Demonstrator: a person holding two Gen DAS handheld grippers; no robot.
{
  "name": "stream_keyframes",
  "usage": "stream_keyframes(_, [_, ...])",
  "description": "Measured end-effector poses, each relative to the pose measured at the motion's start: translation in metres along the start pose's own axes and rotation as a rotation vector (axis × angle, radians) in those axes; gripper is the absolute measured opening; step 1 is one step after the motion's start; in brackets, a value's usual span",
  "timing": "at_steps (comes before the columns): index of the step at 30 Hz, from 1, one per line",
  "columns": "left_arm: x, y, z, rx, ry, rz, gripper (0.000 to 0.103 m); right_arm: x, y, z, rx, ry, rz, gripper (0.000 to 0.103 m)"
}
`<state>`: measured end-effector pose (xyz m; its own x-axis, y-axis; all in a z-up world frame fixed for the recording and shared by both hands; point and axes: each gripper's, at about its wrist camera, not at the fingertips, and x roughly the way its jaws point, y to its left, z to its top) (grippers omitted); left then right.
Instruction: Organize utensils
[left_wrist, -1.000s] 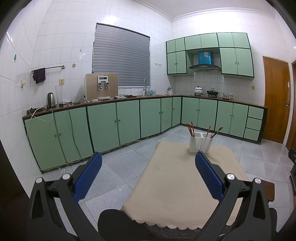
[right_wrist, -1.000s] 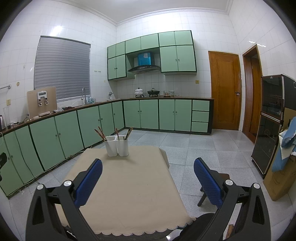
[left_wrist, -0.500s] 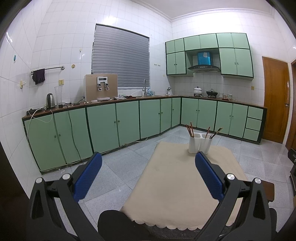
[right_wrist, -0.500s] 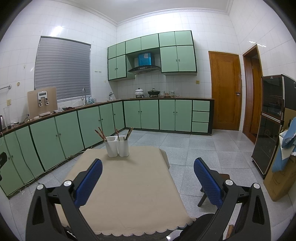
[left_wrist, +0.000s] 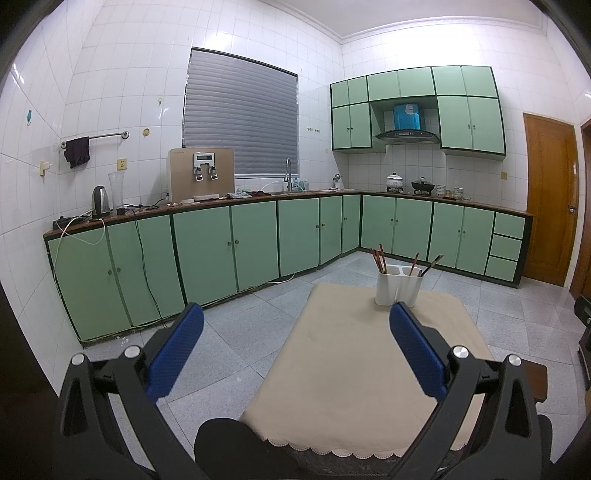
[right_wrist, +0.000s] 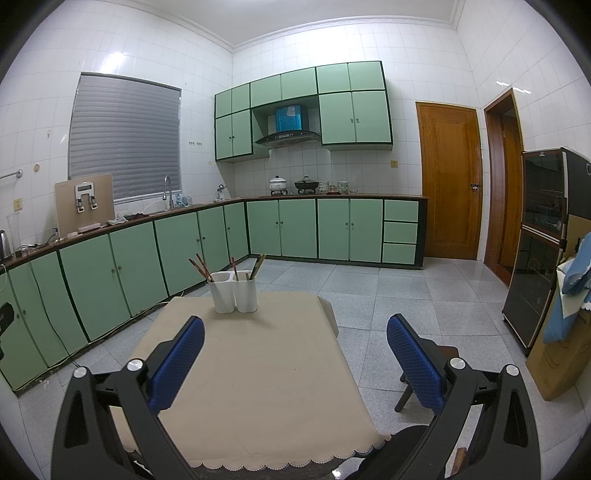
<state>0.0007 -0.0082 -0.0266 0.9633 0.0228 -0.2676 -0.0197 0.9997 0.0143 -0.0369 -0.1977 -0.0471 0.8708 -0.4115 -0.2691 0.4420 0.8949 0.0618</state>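
**Both claws spread above the near end of the table**

Left gripper (left_wrist: 295, 325) hangs with its blue-padded fingers (left_wrist: 176, 350) wide apart and nothing between them, at the near left edge of the table; part of the gap looks onto grey floor tiles. Right gripper (right_wrist: 295, 332) is likewise spread and empty, held over the near right part of the table.

At the far end of the beige tablecloth (right_wrist: 258, 369) stands a white two-compartment utensil holder (right_wrist: 233, 291), upright. Dark reddish chopsticks (right_wrist: 201, 266) lean to the left out of its left compartment; more sticks (right_wrist: 257, 264) lean right out of the right one, though how many is hard to tell at this distance. Both grippers are well apart from the holder.

Green cabinets (left_wrist: 221, 251) line the far and left walls, with a kettle (left_wrist: 100, 197) and a water dispenser (left_wrist: 201, 173) on the counter. A wooden door (right_wrist: 448, 181) stands at the far right.
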Motion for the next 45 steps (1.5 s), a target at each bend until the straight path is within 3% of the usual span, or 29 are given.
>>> stream_keyframes(45, [0.0003, 0.0002, 0.0018, -0.002, 0.006, -0.006, 0.098, 0.0011, -0.0013, -0.0034, 0.005, 0.002, -0.003, 0.097])
